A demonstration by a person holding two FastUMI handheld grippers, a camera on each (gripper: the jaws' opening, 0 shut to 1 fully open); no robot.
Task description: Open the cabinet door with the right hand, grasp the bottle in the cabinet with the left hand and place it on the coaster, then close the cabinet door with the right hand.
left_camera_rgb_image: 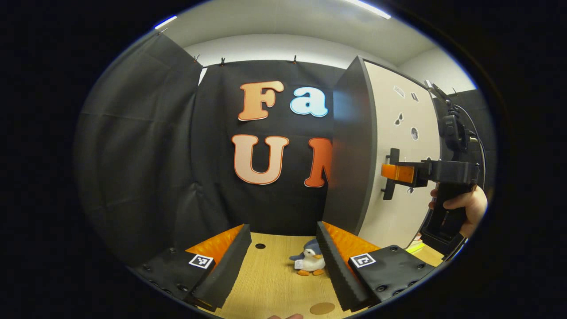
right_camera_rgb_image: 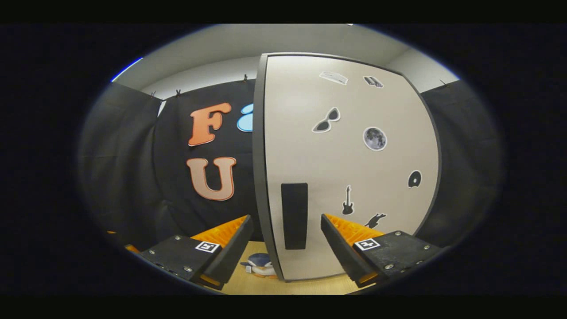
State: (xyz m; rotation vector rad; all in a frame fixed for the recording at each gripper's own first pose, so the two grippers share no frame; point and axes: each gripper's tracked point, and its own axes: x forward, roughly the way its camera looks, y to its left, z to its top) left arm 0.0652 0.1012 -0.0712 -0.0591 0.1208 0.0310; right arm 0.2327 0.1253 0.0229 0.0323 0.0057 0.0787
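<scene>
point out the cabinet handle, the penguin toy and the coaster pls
cabinet handle [right_camera_rgb_image: 294,215]: right gripper view, middle of the dark vertical bar on the door.
penguin toy [left_camera_rgb_image: 311,261]: left gripper view, its white belly.
coaster [left_camera_rgb_image: 322,308]: left gripper view, centre of the round brown disc on the table.

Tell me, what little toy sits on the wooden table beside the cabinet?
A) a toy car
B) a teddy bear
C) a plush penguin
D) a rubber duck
C: the left gripper view shows a plush penguin on the wooden table, near the cabinet.
</scene>
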